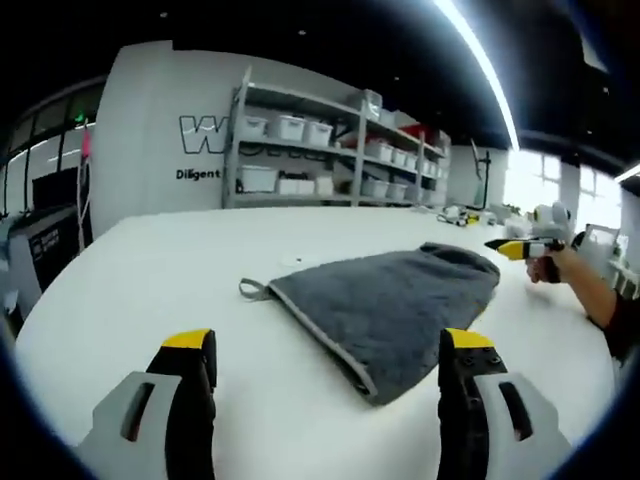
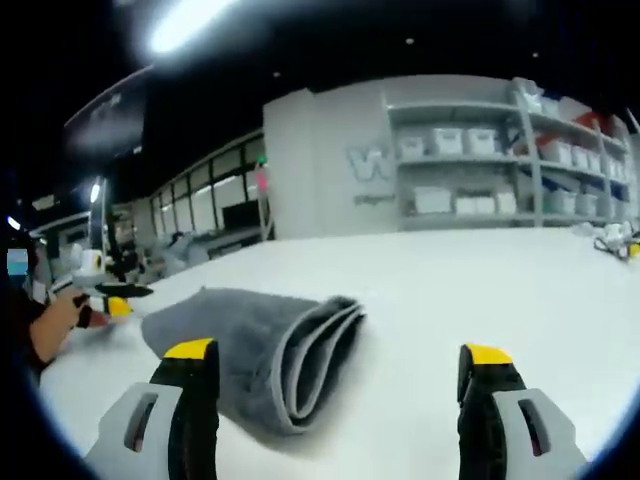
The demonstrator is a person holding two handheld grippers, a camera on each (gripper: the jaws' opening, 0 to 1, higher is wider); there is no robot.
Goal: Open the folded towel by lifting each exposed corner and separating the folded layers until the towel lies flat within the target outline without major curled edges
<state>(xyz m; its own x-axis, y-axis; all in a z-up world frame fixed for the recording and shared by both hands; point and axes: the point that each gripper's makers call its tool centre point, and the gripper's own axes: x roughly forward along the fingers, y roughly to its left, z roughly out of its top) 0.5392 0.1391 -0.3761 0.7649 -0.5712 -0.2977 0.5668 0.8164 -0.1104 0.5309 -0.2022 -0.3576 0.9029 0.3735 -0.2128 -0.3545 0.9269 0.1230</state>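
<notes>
A grey towel (image 1: 390, 300) lies folded on the white table (image 1: 150, 290), with a small hanging loop (image 1: 254, 290) at its left corner. My left gripper (image 1: 330, 345) stands open just short of the towel's near edge, holding nothing. Beyond the towel's right end a hand (image 1: 552, 266) holds the right gripper (image 1: 520, 247). In the right gripper view the towel (image 2: 240, 335) shows its stacked folded layers (image 2: 325, 350) end-on. My right gripper (image 2: 338, 355) is open and empty in front of that end. The left gripper (image 2: 112, 293) shows at the far left in a hand (image 2: 62, 318).
Metal shelves with white bins (image 1: 300, 150) stand behind the table against a grey wall with lettering. Small items (image 1: 462, 215) lie near the table's far right edge. The shelves (image 2: 480, 160) also appear in the right gripper view, with windows (image 2: 210, 210) to their left.
</notes>
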